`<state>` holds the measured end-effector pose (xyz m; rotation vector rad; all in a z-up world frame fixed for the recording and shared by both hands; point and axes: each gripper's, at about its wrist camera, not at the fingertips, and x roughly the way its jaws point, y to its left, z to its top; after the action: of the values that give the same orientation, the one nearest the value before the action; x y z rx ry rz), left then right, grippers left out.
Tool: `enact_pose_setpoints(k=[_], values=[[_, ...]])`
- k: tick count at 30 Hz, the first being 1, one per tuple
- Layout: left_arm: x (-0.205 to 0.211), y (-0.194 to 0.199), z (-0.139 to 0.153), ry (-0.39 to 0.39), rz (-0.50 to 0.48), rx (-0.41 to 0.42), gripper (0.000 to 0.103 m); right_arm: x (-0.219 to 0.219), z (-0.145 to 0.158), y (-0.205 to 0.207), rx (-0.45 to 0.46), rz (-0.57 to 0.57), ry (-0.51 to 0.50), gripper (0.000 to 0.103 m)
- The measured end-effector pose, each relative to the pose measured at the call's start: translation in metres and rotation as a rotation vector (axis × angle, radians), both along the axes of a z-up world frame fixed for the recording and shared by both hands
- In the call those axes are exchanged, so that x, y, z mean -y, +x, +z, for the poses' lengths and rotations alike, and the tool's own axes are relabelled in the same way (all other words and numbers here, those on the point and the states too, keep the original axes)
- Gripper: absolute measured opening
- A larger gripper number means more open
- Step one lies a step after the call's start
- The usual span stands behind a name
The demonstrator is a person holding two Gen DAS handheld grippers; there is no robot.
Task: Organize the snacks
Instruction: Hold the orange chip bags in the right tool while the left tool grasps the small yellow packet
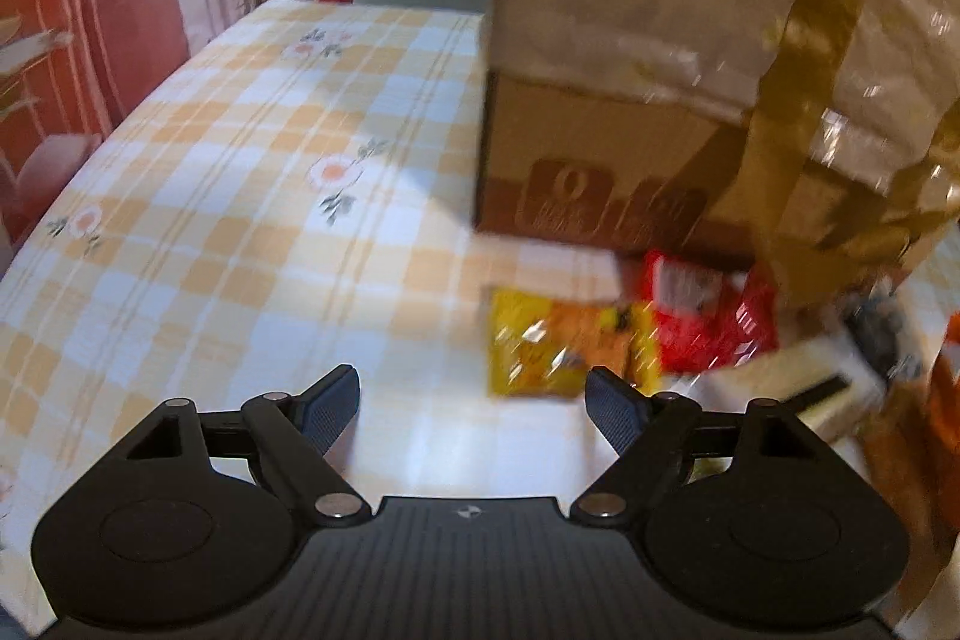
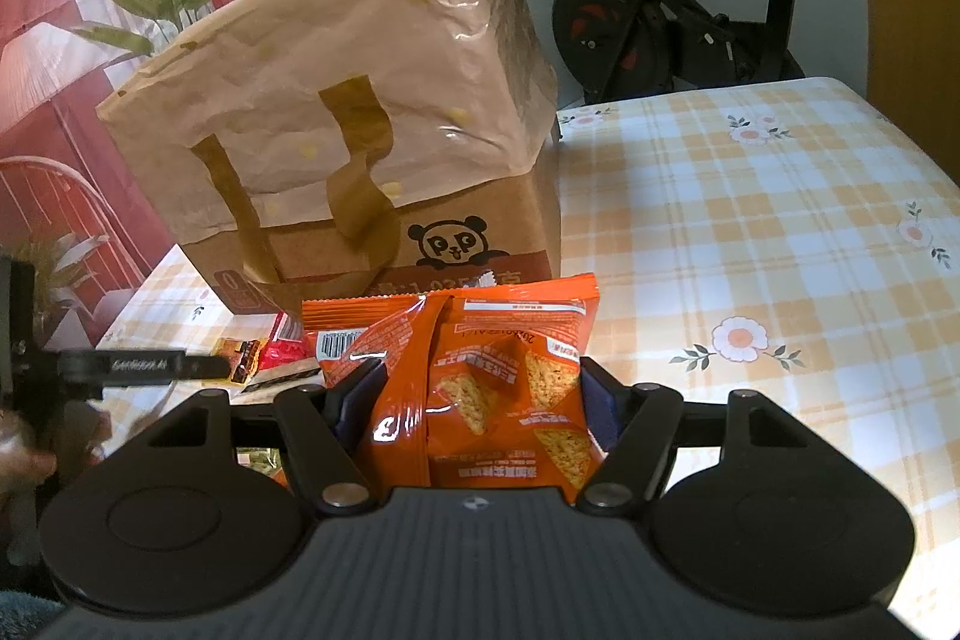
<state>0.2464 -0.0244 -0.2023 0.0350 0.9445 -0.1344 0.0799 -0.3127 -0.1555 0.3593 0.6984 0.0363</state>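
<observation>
1. Left wrist view: the left hand-held gripper [image 1: 472, 403] hangs wide apart and empty over the checked surface [image 1: 240, 196]. A yellow packet [image 1: 558, 352] and a red packet [image 1: 708, 316] lie touching, just before the brown bag [image 1: 630, 100].
2. Right wrist view: the right hand-held gripper [image 2: 477, 394] clamps an orange packet [image 2: 480, 388], just in front of the bag [image 2: 360, 112], near the surface's [image 2: 750, 232] left edge.

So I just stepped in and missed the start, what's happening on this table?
A person is sorting snacks with two grippers. The right hand-held gripper is shut on an orange snack packet in front of a brown paper bag. The left hand-held gripper is open and empty above the checkered tablecloth, near a yellow packet and a red packet lying by the bag.
</observation>
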Motion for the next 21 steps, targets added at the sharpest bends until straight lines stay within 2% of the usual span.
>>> enact_pose_setpoints(k=[5, 8, 11, 21], values=[[-0.013, -0.004, 0.0, 0.014, 0.005, -0.004, 0.084, -0.001, -0.001, -0.002, 0.006, -0.002, 0.014, 0.07], [-0.009, -0.005, -0.003, 0.057, -0.005, 0.008, 0.085, -0.002, -0.003, -0.003, 0.006, -0.002, 0.026, 0.07], [-0.009, -0.002, -0.004, 0.058, 0.007, 0.023, 0.086, -0.002, -0.003, -0.004, 0.009, -0.002, 0.03, 0.07], [-0.022, 0.028, -0.005, 0.066, 0.122, 0.077, 0.087, -0.001, -0.004, -0.005, 0.009, -0.007, 0.048, 0.07]])
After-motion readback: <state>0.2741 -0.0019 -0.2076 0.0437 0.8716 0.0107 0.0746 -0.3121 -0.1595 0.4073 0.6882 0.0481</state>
